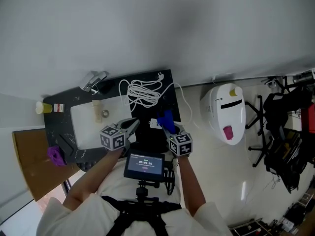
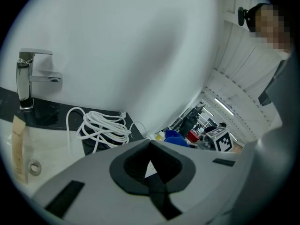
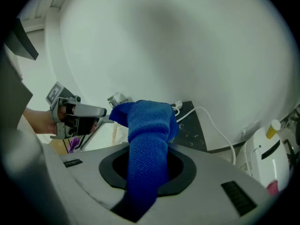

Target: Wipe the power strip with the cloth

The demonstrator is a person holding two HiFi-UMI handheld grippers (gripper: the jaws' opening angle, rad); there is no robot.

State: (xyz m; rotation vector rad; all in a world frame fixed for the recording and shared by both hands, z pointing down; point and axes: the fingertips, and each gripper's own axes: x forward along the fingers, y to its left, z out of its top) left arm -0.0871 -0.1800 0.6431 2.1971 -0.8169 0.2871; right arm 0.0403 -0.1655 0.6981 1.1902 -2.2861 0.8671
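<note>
Two grippers hover side by side over the black counter. Right gripper has its jaws clamped on the blue cloth, which sticks up between them. Left gripper is closed, jaws together, holding nothing. Power strip cable lies coiled just ahead, beside the sink.

On the bench the sink lies left, the faucet behind it and the coiled cable to its right. Before the cable, 2 tools sit side by side: left tool, and right tool with the cloth in its jaws.
</note>
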